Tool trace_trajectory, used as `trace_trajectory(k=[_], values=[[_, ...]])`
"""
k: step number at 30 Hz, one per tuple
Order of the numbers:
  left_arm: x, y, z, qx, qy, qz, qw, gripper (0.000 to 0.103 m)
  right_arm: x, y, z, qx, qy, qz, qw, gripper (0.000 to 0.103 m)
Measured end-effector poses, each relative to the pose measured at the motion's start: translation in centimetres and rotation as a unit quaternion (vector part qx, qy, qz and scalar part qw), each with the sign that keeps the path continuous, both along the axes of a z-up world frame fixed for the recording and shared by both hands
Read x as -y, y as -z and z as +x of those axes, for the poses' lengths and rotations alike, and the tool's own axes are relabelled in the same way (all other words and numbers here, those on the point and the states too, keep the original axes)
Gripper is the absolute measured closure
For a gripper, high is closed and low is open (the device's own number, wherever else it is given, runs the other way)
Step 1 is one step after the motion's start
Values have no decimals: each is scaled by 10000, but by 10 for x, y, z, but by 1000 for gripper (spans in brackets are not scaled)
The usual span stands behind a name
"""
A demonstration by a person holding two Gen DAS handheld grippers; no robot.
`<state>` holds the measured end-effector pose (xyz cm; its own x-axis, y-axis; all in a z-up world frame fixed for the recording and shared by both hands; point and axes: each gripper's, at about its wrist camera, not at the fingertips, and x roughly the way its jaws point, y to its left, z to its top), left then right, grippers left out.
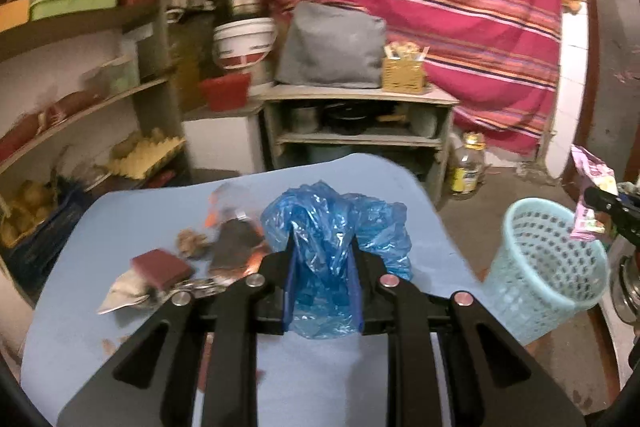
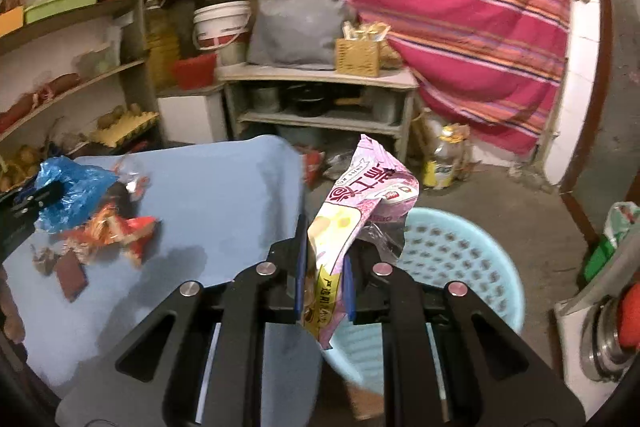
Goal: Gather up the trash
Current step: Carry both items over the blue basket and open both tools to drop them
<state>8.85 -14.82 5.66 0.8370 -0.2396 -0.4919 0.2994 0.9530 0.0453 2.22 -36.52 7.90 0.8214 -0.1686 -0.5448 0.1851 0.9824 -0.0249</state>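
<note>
My left gripper (image 1: 322,247) is shut on a crumpled blue plastic bag (image 1: 340,223) and holds it over the light blue table (image 1: 120,327). My right gripper (image 2: 326,231) is shut on a pink snack wrapper (image 2: 360,195) at the table's right edge, beside and above the light blue perforated basket (image 2: 460,259). The basket (image 1: 544,267) stands on the floor right of the table. The pink wrapper (image 1: 592,195) also shows at the right of the left wrist view. The blue bag (image 2: 68,191) shows at the left of the right wrist view.
On the table lie an orange-red wrapper (image 2: 120,231), a dark brown packet (image 1: 162,267), a crumpled brown scrap (image 1: 192,243) and a silver wrapper (image 1: 120,293). Behind stand wooden shelves (image 1: 80,95), a low cabinet (image 1: 356,119), a yellow-labelled bottle (image 1: 466,167) and a striped curtain (image 1: 440,7).
</note>
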Motion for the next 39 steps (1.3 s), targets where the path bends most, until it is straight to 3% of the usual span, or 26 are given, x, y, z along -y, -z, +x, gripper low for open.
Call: trace_trajectory(k=[8,18,30,35,39], values=[[92,6,0,-211,610,-89,9979,81,72,17,-12,-196,322,44,9993,88],[199,22,0,-301,1309,101,9909,81,117,39,-12,-305,400,302,9983,88],[259,47,17,-500,1421,314,9881,81,141,63,6,-577,362,484,9965,85],[270,52,21,-565,1416,328,9878,81,149,69,4,-656,422,512,9956,62],[276,55,22,-591,1414,371,9875,80,158,71,-1,-686,517,555,9948,55]])
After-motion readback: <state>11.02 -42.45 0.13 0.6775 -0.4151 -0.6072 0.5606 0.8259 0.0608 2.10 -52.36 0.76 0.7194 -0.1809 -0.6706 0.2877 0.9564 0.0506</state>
